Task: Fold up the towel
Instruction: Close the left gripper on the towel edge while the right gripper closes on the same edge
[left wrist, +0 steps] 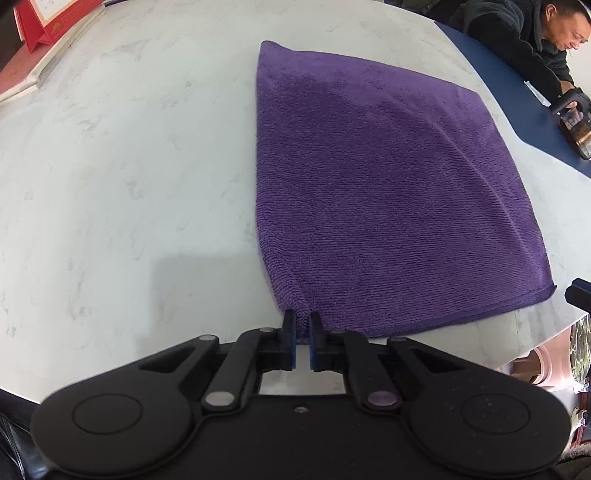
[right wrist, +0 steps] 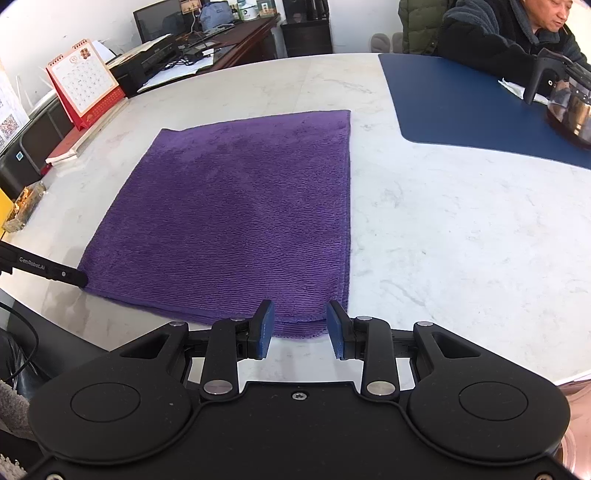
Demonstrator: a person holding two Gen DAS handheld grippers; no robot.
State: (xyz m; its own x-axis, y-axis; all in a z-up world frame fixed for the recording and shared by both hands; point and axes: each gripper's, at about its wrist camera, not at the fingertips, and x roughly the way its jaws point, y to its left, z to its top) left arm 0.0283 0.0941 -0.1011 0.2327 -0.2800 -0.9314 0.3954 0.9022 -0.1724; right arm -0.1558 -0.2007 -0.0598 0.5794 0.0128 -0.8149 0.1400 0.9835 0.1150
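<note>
Two grippers at near edge of purple towel [right wrist: 236, 210], lying flat, already folded, on white marble table [right wrist: 443, 229]. L gripper [left wrist: 303, 334] clenched on near-left corner, cloth pinched between blue pads [left wrist: 292, 345]. R gripper [right wrist: 301, 325] released, jaws apart, straddling near-right corner, pads not pressing. L gripper tip seen in right wrist view at towel's left corner [right wrist: 79, 277]. Blue mat [right wrist: 461, 107] far right w/ glass pot [right wrist: 570, 110]. Red desk calendar [right wrist: 86, 83] far left. Seated person in dark jacket [right wrist: 491, 33] at far side.
</note>
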